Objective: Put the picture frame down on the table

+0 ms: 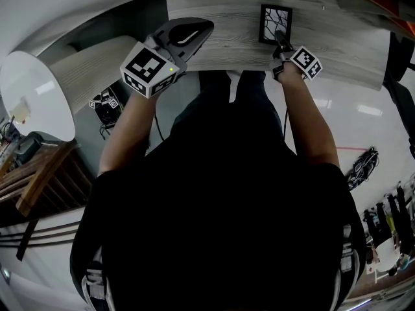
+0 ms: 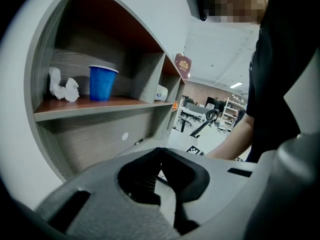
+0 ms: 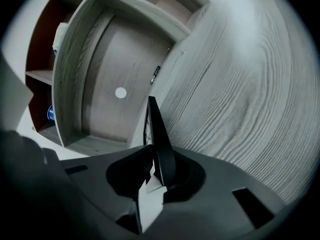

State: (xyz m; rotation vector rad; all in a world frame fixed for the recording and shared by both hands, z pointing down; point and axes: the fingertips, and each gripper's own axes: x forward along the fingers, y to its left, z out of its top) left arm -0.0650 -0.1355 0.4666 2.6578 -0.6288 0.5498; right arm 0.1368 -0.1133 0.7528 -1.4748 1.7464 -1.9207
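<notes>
The black picture frame [image 1: 275,23], with a branch-like pattern on its face, is on the grey wood-grain table [image 1: 220,18] at the far right. My right gripper [image 1: 280,43] is at its near edge. In the right gripper view the frame [image 3: 156,129] is edge-on between the jaws; a light gap shows beside it, so my right gripper [image 3: 152,153] is open around it. My left gripper [image 1: 202,30] hovers over the table's near edge at the left. It is shut with nothing in it, and its tips meet in the left gripper view [image 2: 160,150].
A shelf unit stands behind the table, with a blue cup [image 2: 102,83] and crumpled white paper [image 2: 62,84] on its shelf. Its lower cubby [image 3: 115,84] opens just beyond the frame. A white round top [image 1: 35,96] and wooden furniture [image 1: 39,180] stand at the left.
</notes>
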